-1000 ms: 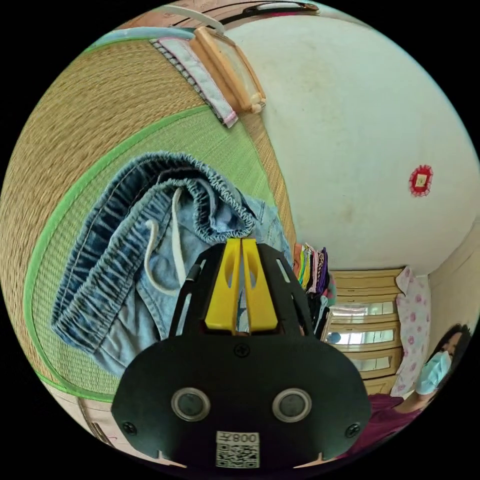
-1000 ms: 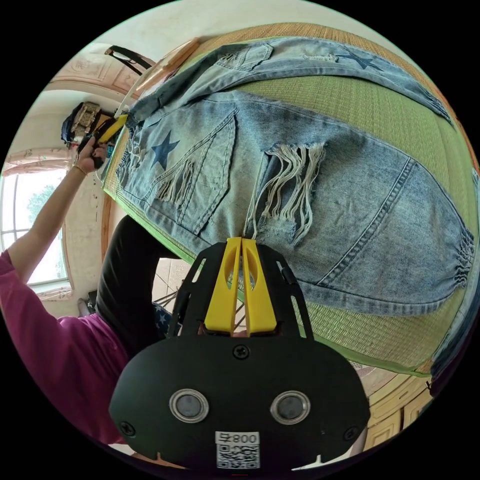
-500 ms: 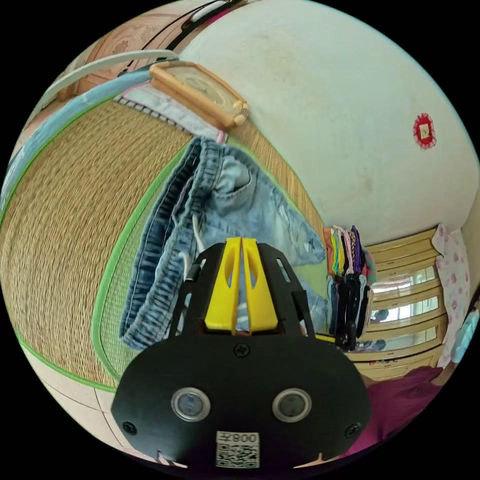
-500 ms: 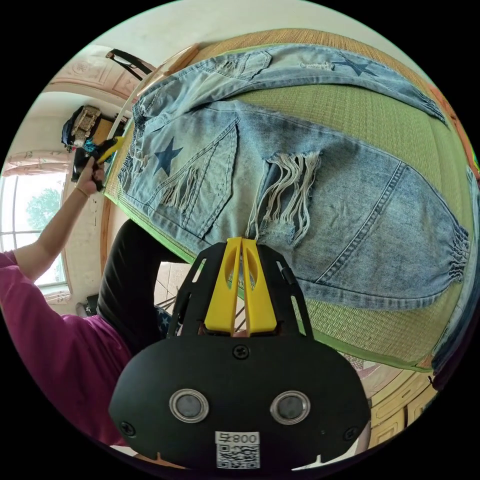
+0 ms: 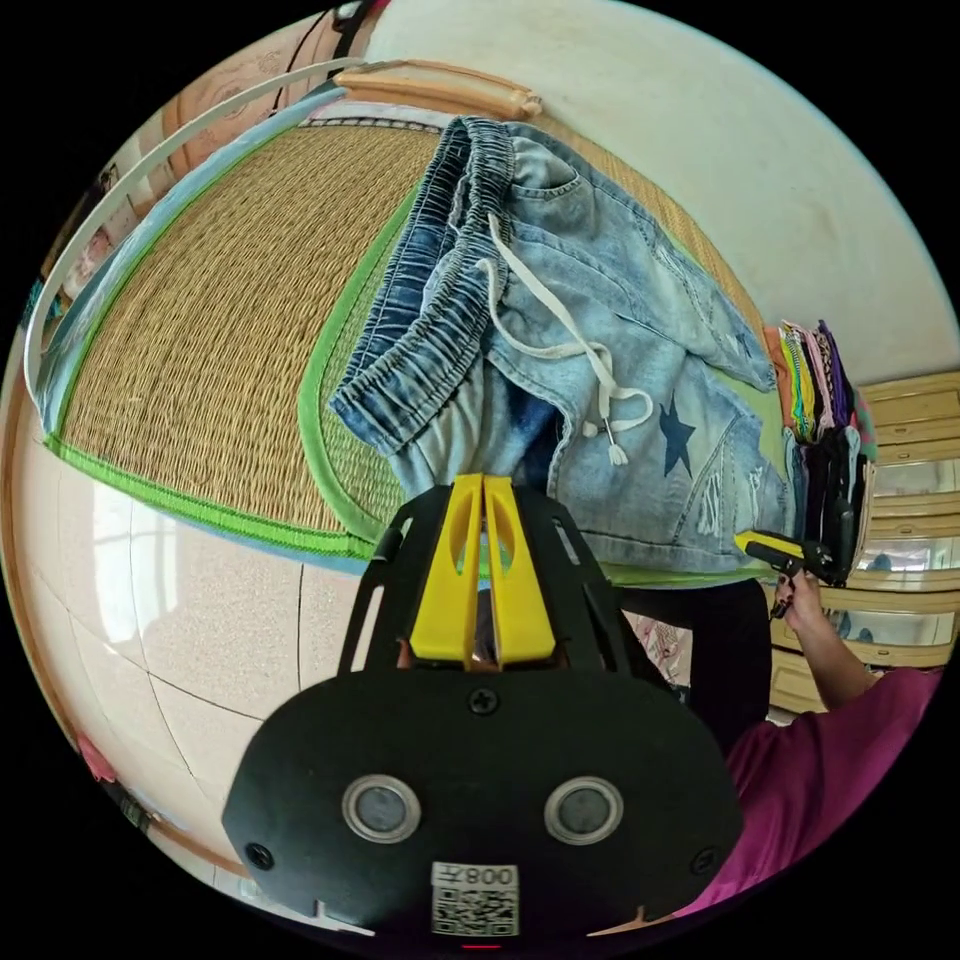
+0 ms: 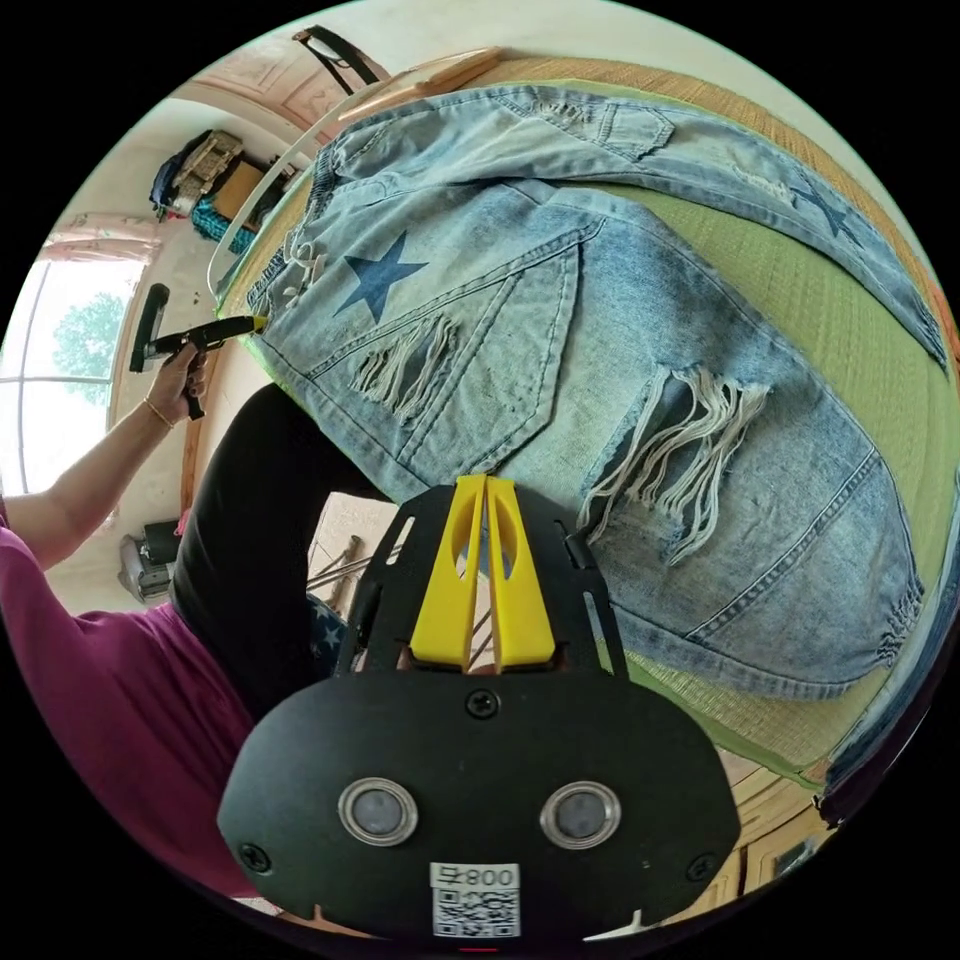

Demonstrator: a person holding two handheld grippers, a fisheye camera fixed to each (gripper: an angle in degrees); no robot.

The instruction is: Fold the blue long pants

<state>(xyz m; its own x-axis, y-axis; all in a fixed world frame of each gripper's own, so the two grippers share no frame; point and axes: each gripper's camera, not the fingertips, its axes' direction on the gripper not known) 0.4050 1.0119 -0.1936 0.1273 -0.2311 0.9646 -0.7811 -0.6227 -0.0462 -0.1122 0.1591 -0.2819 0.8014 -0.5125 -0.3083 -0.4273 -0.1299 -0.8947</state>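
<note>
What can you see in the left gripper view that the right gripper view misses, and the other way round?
The left gripper view gives the pants' elastic waistband with its white drawstring, a stack of folded clothes and the tiled floor. The right gripper view gives the frayed rip on one leg, the gathered cuff and a window. Both take in the blue pants with a dark star, the woven mat, and a shut yellow claw up close.
</note>
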